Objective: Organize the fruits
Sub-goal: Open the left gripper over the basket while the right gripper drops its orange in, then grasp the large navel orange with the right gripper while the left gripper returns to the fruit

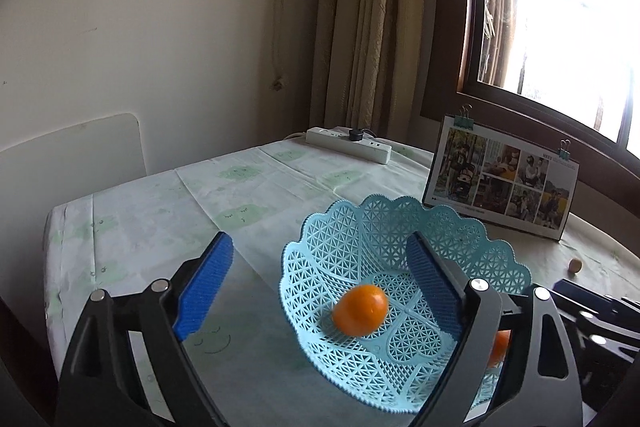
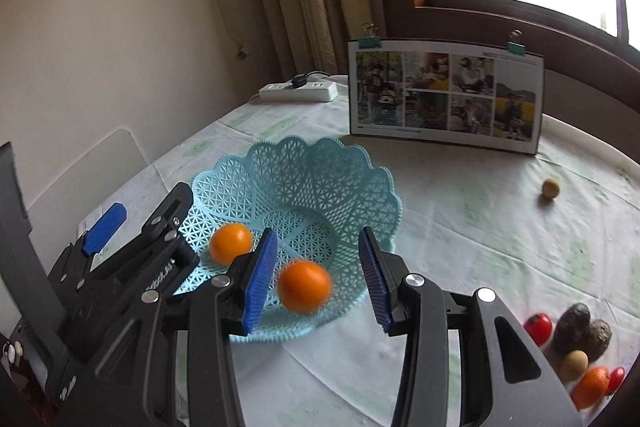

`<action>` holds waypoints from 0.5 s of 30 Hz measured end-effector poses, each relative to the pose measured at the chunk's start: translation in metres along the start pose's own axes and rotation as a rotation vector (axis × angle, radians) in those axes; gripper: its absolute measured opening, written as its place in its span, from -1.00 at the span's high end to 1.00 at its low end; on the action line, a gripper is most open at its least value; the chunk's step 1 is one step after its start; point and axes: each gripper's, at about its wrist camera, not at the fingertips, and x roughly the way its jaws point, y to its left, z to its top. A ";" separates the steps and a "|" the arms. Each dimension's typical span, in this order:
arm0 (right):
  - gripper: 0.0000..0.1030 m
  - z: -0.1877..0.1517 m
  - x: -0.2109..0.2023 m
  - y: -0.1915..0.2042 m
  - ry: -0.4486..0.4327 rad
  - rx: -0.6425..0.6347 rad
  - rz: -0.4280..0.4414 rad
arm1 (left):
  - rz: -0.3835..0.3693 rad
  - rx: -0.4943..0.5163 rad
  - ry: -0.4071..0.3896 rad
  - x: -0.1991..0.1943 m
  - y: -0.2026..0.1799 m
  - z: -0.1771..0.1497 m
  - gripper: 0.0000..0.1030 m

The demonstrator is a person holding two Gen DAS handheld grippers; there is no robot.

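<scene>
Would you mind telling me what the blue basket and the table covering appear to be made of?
The blue basket looks like moulded plastic: a rigid openwork lattice with a scalloped rim and a slight sheen. The table covering seems to be thin cloth or plastic sheeting, matt, with fold creases and faint green printed figures; the pictures leave the exact material open.

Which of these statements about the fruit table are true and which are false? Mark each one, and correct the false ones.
1. Two oranges show over the basket. True: one orange lies inside; the other orange is blurred between the right gripper pads.
2. The right gripper is clamped on an orange. False: its pads stand apart from the fruit.
3. The left gripper is open. True.
4. The basket is red. False: it is light blue.
5. More fruit lies on the table outside the basket. True: a red tomato and others sit at the right.
</scene>
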 end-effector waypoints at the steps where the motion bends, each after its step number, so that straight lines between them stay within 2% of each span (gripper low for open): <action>1: 0.17 0.000 0.002 0.000 0.002 0.003 0.004 | 0.001 0.001 0.001 0.000 0.000 0.000 -0.75; 9: 0.16 -0.006 0.000 -0.017 0.006 0.056 -0.027 | -0.005 0.026 0.004 0.001 -0.005 -0.001 -0.75; 11: 0.16 -0.010 -0.001 -0.023 0.010 0.074 -0.041 | -0.007 0.029 0.002 0.000 -0.005 -0.001 -0.91; 15: 0.15 -0.017 -0.004 -0.037 0.013 0.114 -0.062 | 0.002 0.032 -0.017 -0.002 -0.006 -0.001 -0.92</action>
